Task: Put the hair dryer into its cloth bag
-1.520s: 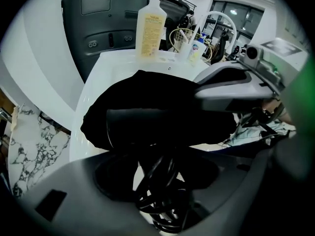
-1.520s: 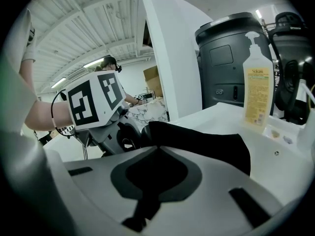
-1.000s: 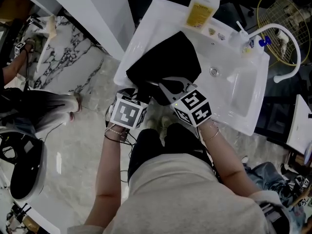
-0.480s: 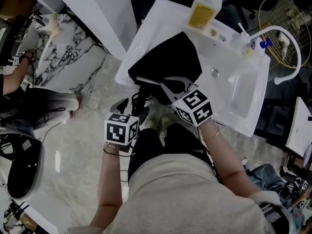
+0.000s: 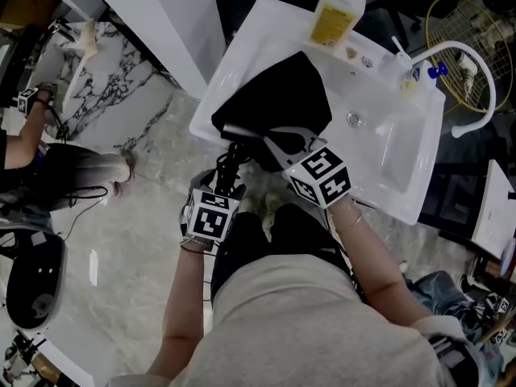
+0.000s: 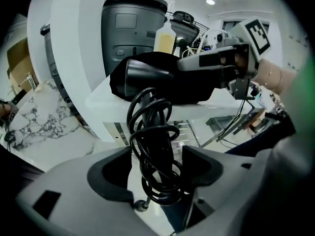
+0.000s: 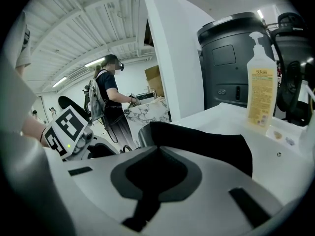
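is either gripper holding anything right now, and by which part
The right gripper is shut on the cloth bag, pinching its near edge. The left gripper, jaws just opened, holds nothing: the hair dryer's coiled cord hangs between them ungripped.

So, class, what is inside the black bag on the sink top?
The dryer lies partly in the bag, with one end of its barrel poking out; its coiled cord hangs outside. The cloth hides anything else inside.

The white washbasin top point(image 5: 234, 71) carries a black cloth bag point(image 5: 282, 95) at the right gripper's point(image 5: 272, 140) fingertips and, beyond them, seemingly a soap bottle point(image 5: 334, 14).
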The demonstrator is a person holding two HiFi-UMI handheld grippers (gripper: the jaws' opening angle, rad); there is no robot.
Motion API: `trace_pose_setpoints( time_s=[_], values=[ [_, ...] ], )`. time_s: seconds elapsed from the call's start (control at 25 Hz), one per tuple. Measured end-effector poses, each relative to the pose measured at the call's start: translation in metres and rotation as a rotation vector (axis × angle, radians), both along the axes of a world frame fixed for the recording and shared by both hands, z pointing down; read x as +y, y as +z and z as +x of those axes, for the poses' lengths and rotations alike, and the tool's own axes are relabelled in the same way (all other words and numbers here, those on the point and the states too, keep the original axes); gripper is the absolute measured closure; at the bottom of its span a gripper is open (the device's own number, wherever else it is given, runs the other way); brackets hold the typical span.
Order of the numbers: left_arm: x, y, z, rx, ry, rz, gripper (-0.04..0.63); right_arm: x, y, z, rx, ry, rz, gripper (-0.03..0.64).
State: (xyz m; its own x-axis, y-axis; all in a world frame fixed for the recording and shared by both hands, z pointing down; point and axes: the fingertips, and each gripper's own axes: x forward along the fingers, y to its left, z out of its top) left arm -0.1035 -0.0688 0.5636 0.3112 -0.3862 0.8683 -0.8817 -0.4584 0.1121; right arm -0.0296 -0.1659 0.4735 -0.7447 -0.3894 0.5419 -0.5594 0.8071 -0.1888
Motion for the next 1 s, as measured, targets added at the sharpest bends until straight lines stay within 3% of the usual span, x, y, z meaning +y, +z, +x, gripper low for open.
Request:
trace_pose_setpoints(
  time_s=[0.04,0.08,0.28,0.44,0.48,0.8,1.0],
  values=[
    [-0.001,-0.001,0.0,-0.01,0.012,0.018,0.285,0.001,0.0,0.0,0.001,0.0,-0.001,0.607],
    [-0.002,-0.003,0.001,-0.012,0.02,0.032,0.341,0.002,0.0,0.001,0.005,0.002,-0.001,0.607],
    [-0.001,-0.023,0.002,0.067,0.007,0.033,0.359,0.002,0.003,0.005,0.059,0.002,0.027,0.607],
    [-0.009,-0.045,-0.004,0.07,0.025,0.088,0.369,0.002,0.0,0.006,0.083,0.0,0.059,0.607],
    [-0.011,-0.051,-0.006,0.064,0.028,0.104,0.429,0.002,-0.001,0.006,0.082,0.002,0.06,0.607],
    [-0.029,-0.069,-0.01,0.029,0.102,0.137,0.436,0.0,-0.005,0.005,0.076,0.018,0.063,0.607],
    [-0.043,-0.088,-0.009,0.055,0.116,0.17,0.436,-0.001,-0.008,0.006,0.07,0.024,0.066,0.607]
  ],
)
